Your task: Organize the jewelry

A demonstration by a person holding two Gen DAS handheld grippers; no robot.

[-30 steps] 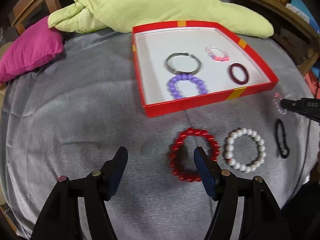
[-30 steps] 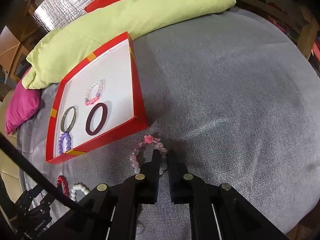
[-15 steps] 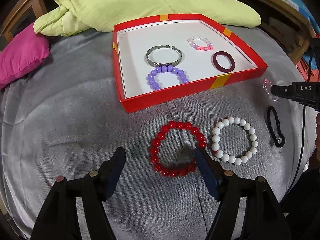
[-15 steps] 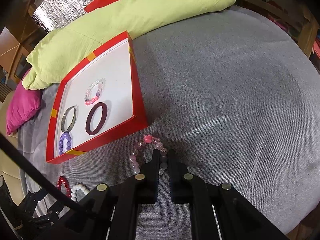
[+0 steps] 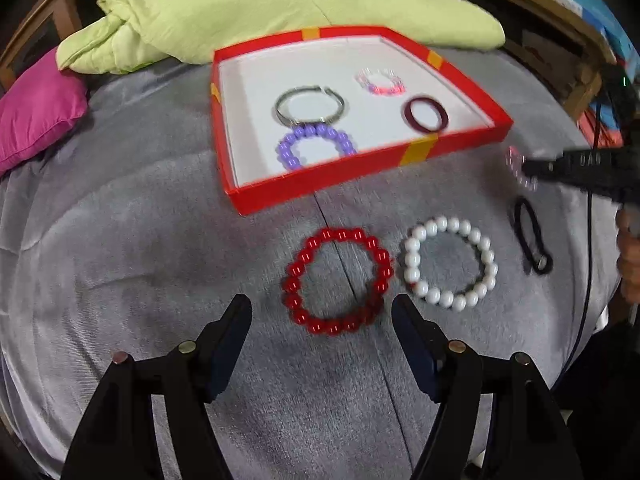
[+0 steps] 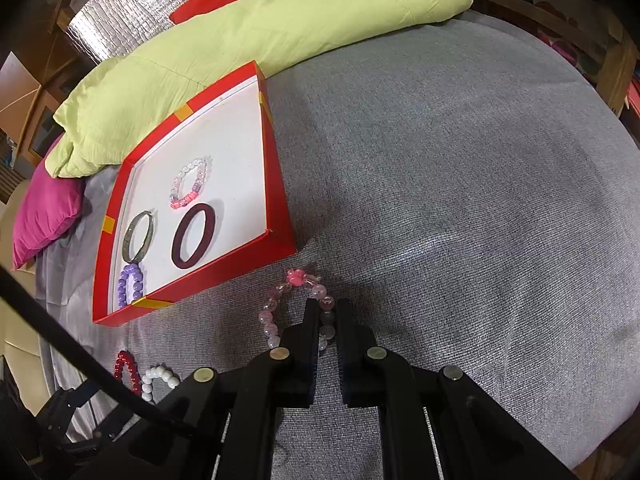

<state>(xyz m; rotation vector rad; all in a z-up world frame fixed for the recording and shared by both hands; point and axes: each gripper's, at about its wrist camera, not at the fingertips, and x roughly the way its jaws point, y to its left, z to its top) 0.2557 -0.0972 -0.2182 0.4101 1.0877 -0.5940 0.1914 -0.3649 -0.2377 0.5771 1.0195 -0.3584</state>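
Observation:
A red bead bracelet [image 5: 382,258] lies on the grey cloth just ahead of my left gripper [image 5: 320,312], which is open with nothing between its fingers. To its right lie a white bead bracelet [image 5: 412,246] and a black hair tie [image 5: 528,236]. My right gripper [image 6: 328,306] is shut on one side of a pink bead bracelet [image 6: 296,278] that rests on the cloth beside the red box [image 6: 200,276]. In the box [image 5: 332,184] lie a silver bangle [image 5: 285,118], a purple bead bracelet [image 5: 288,148], a pink-and-clear bracelet [image 5: 380,90] and a maroon ring [image 5: 408,114].
A light green quilt [image 5: 280,8] is bunched behind the box, with a magenta cushion [image 5: 36,112] at the far left. Wooden furniture stands beyond the grey cloth [image 6: 460,160]. A black cable [image 6: 80,360] crosses the lower left of the right wrist view.
The left gripper has drawn back and rolled a little, so the red bracelet now lies clear ahead of its fingertips instead of under the right one. The right gripper has not moved.

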